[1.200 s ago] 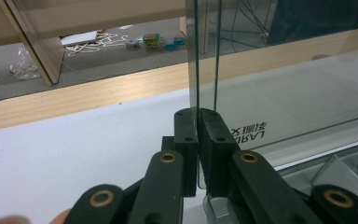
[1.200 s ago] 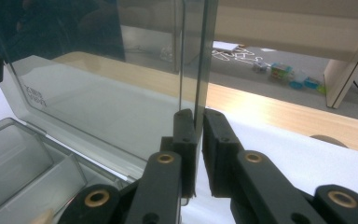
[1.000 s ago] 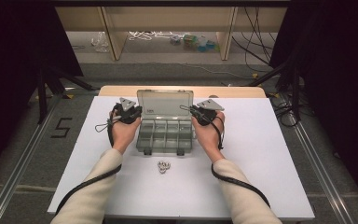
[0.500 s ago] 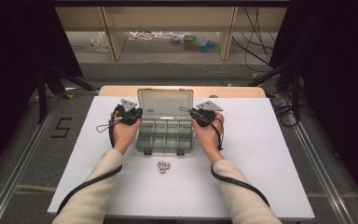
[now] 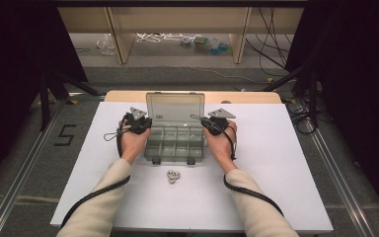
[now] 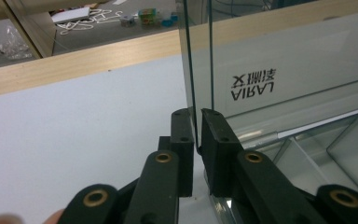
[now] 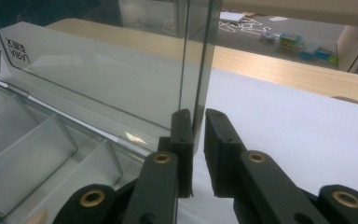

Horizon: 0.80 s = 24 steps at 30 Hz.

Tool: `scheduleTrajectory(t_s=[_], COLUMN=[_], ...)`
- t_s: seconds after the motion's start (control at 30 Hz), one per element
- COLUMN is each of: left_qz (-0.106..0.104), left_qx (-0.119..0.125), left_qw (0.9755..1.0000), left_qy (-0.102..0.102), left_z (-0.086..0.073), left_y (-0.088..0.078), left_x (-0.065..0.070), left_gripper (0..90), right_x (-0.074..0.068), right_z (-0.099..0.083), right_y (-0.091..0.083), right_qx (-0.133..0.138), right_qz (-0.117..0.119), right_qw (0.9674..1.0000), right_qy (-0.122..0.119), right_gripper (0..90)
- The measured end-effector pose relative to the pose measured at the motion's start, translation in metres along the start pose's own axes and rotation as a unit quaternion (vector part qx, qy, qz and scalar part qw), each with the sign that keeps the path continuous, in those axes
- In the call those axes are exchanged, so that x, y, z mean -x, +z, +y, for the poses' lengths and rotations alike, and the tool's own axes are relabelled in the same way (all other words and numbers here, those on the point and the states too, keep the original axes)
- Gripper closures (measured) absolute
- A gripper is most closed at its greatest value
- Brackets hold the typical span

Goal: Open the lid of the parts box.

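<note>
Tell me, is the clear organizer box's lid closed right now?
No, in the high view the lid stands upright behind the open compartments of the clear organizer box.

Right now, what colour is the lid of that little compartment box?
Clear with a smoky grey tint. The lid shows best in the left gripper view, printed lettering on it.

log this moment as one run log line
left gripper: on lid left edge, jaws easing open | right gripper: on lid right edge | lid: upright | box: open | parts: on table
</note>
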<state>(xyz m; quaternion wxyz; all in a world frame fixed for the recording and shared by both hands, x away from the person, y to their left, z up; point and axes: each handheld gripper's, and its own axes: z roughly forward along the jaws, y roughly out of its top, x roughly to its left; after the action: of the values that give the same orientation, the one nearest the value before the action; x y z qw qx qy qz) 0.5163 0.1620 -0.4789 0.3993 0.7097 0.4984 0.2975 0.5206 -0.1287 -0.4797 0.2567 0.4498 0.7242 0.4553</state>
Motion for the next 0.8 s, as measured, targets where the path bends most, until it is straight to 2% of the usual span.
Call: scheduleTrajectory(t_s=[0.13,0.2,0.43,0.5,0.57,0.67,0.73,0.8], left_qz=[-0.001,-0.001,-0.002,-0.002,-0.006,-0.006,-0.008,-0.015], left_qx=[0.000,-0.001,0.003,0.007,0.009,0.019,0.023,0.032], left_qw=[1.0000,1.0000,1.0000,0.9999,0.9999,0.9997,0.9996,0.9992], left_qy=[-0.001,0.001,-0.005,-0.008,-0.010,-0.015,-0.017,-0.020], left_z=[-0.001,-0.001,-0.001,-0.001,-0.001,-0.003,-0.004,-0.004], left_y=[0.000,0.000,-0.001,-0.002,-0.004,-0.007,-0.010,-0.013], left_x=[0.000,0.000,-0.001,-0.001,-0.001,-0.001,-0.001,-0.001], left_gripper=[80.9,80.2,73.4,69.4,64.4,52.1,49.1,43.2], right_x=[0.001,0.001,0.002,0.003,0.003,0.002,0.002,0.002], right_z=[0.000,-0.002,-0.003,-0.002,-0.001,0.001,0.002,0.003], right_y=[0.001,0.002,0.003,0.002,0.001,-0.001,-0.002,-0.003], right_qx=[-0.004,-0.009,-0.011,-0.006,-0.004,0.002,0.009,0.010], right_qz=[-0.005,-0.003,-0.002,-0.007,-0.004,-0.008,-0.007,-0.005], right_qw=[1.0000,1.0000,0.9999,0.9999,0.9999,0.9999,0.9999,0.9998], right_qy=[-0.006,0.004,0.008,0.006,0.014,0.012,0.009,0.018], right_gripper=[80.4,79.5,73.9,71.3,67.3,63.2,61.7,59.1])
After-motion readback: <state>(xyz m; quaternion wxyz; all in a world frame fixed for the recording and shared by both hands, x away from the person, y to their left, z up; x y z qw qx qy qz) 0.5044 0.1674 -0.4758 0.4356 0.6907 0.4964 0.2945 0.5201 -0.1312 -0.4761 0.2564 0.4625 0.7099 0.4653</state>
